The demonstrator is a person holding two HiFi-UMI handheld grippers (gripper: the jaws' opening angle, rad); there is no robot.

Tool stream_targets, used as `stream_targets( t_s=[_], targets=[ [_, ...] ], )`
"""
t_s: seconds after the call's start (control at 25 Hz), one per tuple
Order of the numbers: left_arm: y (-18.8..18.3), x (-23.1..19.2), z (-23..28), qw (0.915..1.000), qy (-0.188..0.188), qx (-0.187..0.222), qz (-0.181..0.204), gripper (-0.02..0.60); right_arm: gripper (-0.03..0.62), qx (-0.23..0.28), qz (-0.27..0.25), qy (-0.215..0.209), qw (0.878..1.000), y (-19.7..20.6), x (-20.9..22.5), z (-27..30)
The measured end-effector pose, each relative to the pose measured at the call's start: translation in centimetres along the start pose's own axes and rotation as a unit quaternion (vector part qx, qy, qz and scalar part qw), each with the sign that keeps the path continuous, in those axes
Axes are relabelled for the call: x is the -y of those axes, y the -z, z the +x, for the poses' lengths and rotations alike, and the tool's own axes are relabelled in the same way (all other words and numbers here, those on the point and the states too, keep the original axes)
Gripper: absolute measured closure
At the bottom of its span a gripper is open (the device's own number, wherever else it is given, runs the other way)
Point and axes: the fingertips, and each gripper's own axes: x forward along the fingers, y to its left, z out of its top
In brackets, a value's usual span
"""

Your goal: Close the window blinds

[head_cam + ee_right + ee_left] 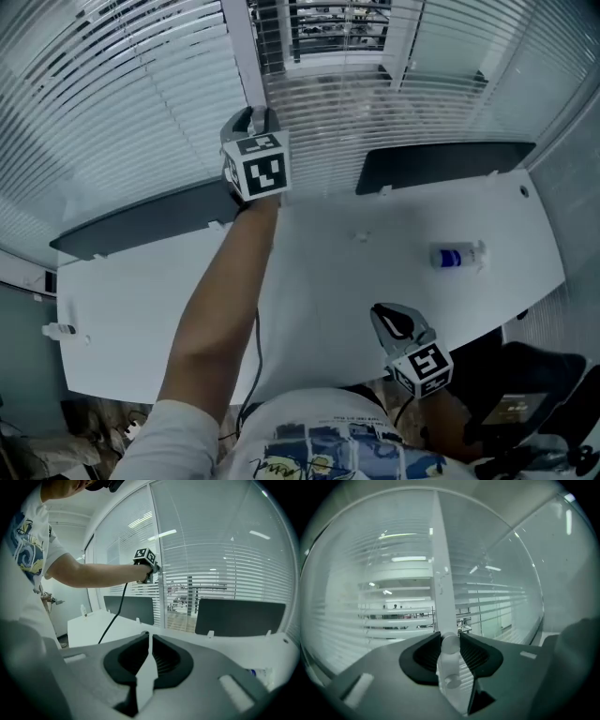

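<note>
Two tools are in play, and only one is at the window. My left tool (253, 116) is raised at arm's length to the blinds (112, 103), just beside the white window post (242, 47). In the left gripper view its jaws are closed on a slim white wand (451, 665), with a dark pad against each side of it. I take this wand to be the rod that tilts the slats.

The wand sits straight ahead of the left tool, right in its grip. Its long axis runs up and down, crossing the jaws at a right angle. I judge that the coming move turns on that axis: a roll of the wrist should spin the wand about its own length.

The slats lie horizontal with gaps that I can see through, so the blinds are not yet closed.

My right tool (384, 314) is low and near my body, over the near edge of the white surface (309, 281). Its jaws are together with nothing between them. It is well apart from the blinds, so the left hand is much the nearer. A small bottle (457, 256) lies on the surface, to the right.
</note>
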Motion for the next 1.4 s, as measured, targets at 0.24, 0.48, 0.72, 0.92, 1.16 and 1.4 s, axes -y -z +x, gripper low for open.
stream_targets(
  t_s=[0.24, 0.48, 0.72, 0.92, 1.16, 1.4],
  targets=[
    [-0.1, -0.6, -0.1, 0.9972, 0.003, 0.009, -0.075, 0.447, 0.577, -0.001, 0.001, 0.003, 1.0, 0.0, 0.2, -0.1],
    [0.4, -0.7, -0.2, 0.9835, 0.023, 0.013, -0.179, 0.446, 0.577, 0.0, -0.001, 0.0, 1.0, -0.1, 0.0, 0.0],
    [0.8, -1.0, 0.1, 0.9503, 0.047, 0.014, -0.307, 0.446, 0.577, -0.004, -0.001, 0.0, 1.0, 0.2, 0.1, 0.0],
    [0.1, -0.6, -0.4, 0.9961, 0.017, 0.008, -0.087, 0.404, 0.577, 0.0, -0.002, 0.0, 1.0, -0.1, 0.1, 0.0],
    [0.2, 1.0, -0.2, 0.964, -0.021, 0.006, 0.265, 0.385, 0.577, -0.005, -0.002, -0.001, 1.0, 0.0, 0.0, 0.0],
    [0.5, 0.9, 0.1, 0.9524, -0.031, 0.006, 0.303, 0.445, 0.577, -0.006, -0.003, -0.002, 1.0, -0.1, -0.1, 0.2]
  ],
)
